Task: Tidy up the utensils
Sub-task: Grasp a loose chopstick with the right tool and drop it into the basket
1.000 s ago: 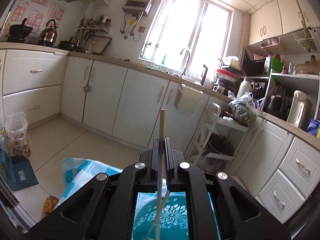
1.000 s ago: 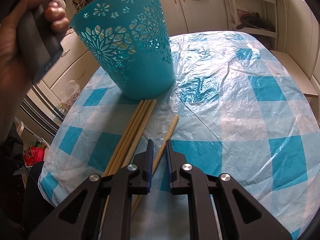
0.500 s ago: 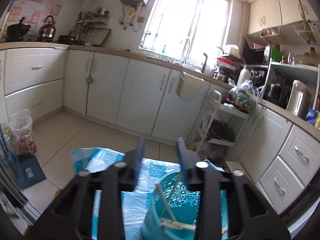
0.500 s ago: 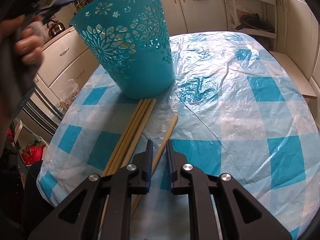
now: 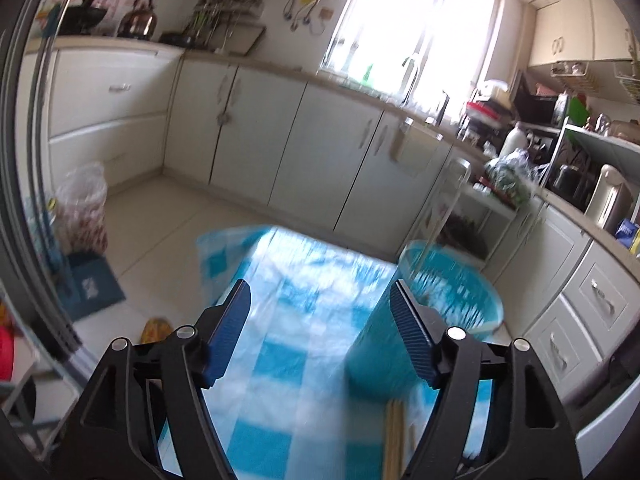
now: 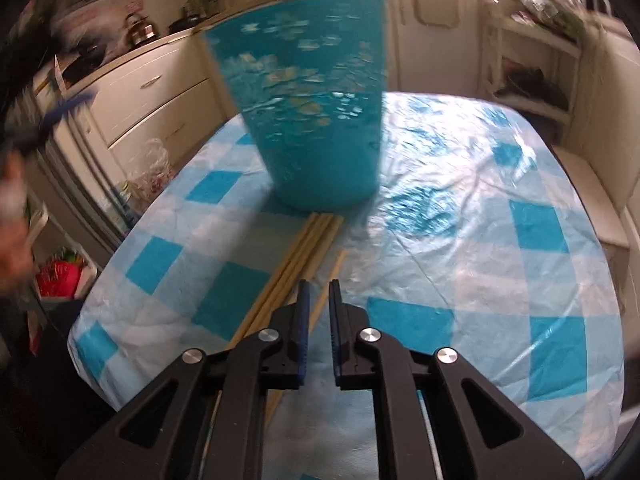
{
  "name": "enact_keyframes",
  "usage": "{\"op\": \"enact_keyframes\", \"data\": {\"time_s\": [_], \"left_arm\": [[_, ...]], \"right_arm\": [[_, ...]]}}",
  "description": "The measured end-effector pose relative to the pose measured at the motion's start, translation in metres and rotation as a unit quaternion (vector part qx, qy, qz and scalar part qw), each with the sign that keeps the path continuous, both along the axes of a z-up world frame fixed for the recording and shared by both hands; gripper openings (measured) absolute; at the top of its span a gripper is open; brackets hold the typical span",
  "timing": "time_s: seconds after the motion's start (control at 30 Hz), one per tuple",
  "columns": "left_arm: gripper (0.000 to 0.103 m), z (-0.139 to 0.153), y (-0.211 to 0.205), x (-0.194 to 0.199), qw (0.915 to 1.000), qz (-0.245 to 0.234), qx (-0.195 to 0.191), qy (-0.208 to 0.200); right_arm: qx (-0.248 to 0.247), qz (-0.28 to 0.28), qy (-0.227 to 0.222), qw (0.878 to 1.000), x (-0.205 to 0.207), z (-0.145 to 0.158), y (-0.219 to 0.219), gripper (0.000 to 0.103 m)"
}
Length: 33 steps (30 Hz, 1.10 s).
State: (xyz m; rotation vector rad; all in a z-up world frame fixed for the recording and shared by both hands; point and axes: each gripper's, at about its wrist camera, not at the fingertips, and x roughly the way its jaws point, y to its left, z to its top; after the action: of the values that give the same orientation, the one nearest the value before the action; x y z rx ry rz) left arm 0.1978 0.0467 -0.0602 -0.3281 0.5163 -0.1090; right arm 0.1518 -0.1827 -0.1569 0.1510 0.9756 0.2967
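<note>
Basket [image 6: 316, 120] stands on worktop [image 6: 500, 280]; chopstick bundle [image 6: 296, 260] lies just before it, one stray chopstick [image 6: 332, 280] right of bundle.

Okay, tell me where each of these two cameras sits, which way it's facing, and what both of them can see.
Left wrist: rides the left hand-held gripper, tilted slightly down across the checked tablecloth toward the kitchen cabinets and window; its own jaws show, opening, nothing between them.
Right wrist: rides the right hand-held gripper, angled steeply down at the table; its jaws are narrowly apart and opening above a single chopstick, and a blurred hand shows at the left edge.
Shared: the turquoise basket, the chopstick bundle and the tablecloth.
</note>
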Motion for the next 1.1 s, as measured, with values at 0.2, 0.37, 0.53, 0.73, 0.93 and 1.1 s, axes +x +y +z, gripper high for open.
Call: {"op": "enact_keyframes", "data": {"time_s": [0.2,0.37,0.53,0.73,0.93,1.1], "left_arm": [[0.069,-0.034,0.004,-0.012,0.9987,-0.010,-0.004,0.050],[0.069,-0.044,0.004,-0.018,0.9978,-0.019,-0.003,0.063],[0.069,-0.045,0.004,-0.020,0.9977,-0.021,-0.002,0.065],[0.069,-0.051,0.001,-0.022,0.9967,-0.023,-0.004,0.078],[0.069,-0.051,0.000,-0.029,0.9966,-0.026,-0.008,0.077],[0.069,-0.045,-0.001,-0.038,0.9975,-0.028,-0.008,0.065]], "right_arm": [[-0.015,-0.003,0.027,1.000,0.002,-0.010,0.006,0.032],[-0.078,0.014,0.022,0.997,-0.002,-0.009,0.017,0.014],[-0.020,0.000,0.032,0.999,-0.001,0.005,-0.002,0.005],[0.112,-0.008,-0.095,0.989,0.002,0.102,-0.024,0.005],[0.165,-0.033,-0.238,0.957,0.031,0.182,-0.022,0.005],[0.152,-0.100,-0.335,0.925,0.073,0.207,-0.014,0.005]]}}
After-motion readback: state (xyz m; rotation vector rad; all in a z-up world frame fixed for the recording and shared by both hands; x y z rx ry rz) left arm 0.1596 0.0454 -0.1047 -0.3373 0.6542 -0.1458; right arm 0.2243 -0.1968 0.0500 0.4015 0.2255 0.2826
